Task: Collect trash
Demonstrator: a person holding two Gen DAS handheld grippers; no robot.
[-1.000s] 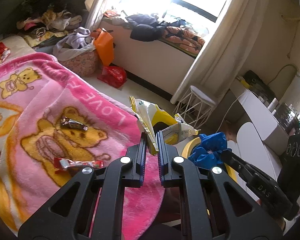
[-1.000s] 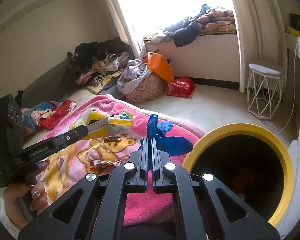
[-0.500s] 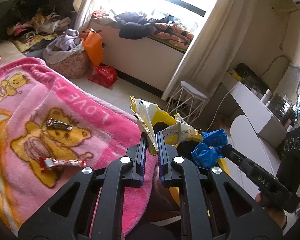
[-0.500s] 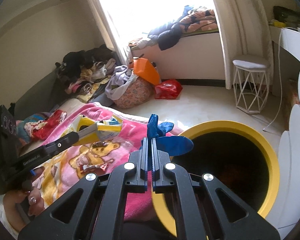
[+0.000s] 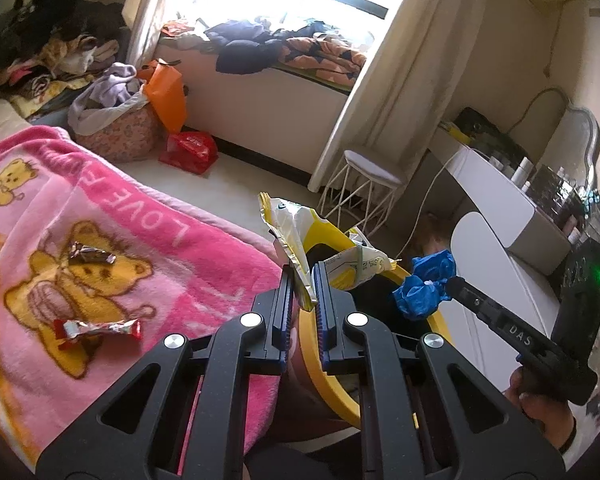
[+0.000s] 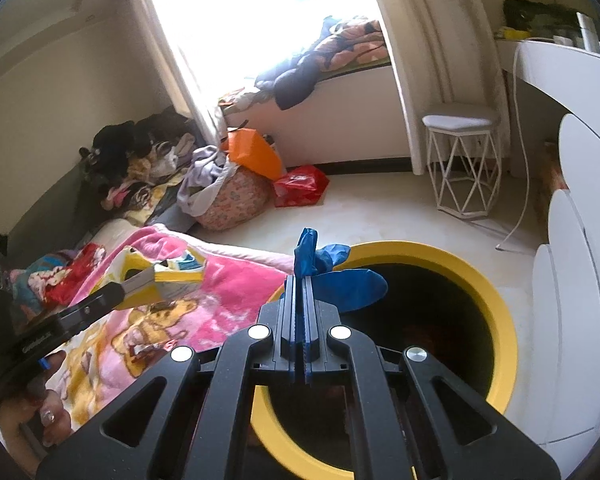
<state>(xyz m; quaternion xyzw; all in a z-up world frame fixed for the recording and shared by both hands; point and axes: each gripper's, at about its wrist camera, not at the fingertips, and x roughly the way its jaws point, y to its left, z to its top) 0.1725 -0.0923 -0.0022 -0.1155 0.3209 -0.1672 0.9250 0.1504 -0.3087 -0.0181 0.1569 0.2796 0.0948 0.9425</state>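
My left gripper (image 5: 303, 280) is shut on a yellow and white snack bag (image 5: 300, 236), held at the near rim of the yellow bin (image 5: 328, 384). My right gripper (image 6: 302, 280) is shut on a crumpled blue glove (image 6: 340, 280), which hangs over the dark mouth of the yellow bin (image 6: 500, 320). In the left wrist view the blue glove (image 5: 424, 286) shows at the tip of the right gripper. Two candy wrappers, a brown one (image 5: 90, 255) and a red one (image 5: 100, 329), lie on the pink blanket (image 5: 112, 216).
A white wire stool (image 6: 464, 164) and a white desk (image 5: 500, 200) stand right of the bin. A laundry basket (image 5: 116, 128), an orange bag (image 5: 166, 92) and a red bag (image 5: 190, 152) sit on the floor by the window bench. Clothes are piled at the far left.
Both grippers have swung right, away from the bed toward the bin. The bin now fills more of the right wrist view, with the blue glove over its mouth. Both grips are unchanged.
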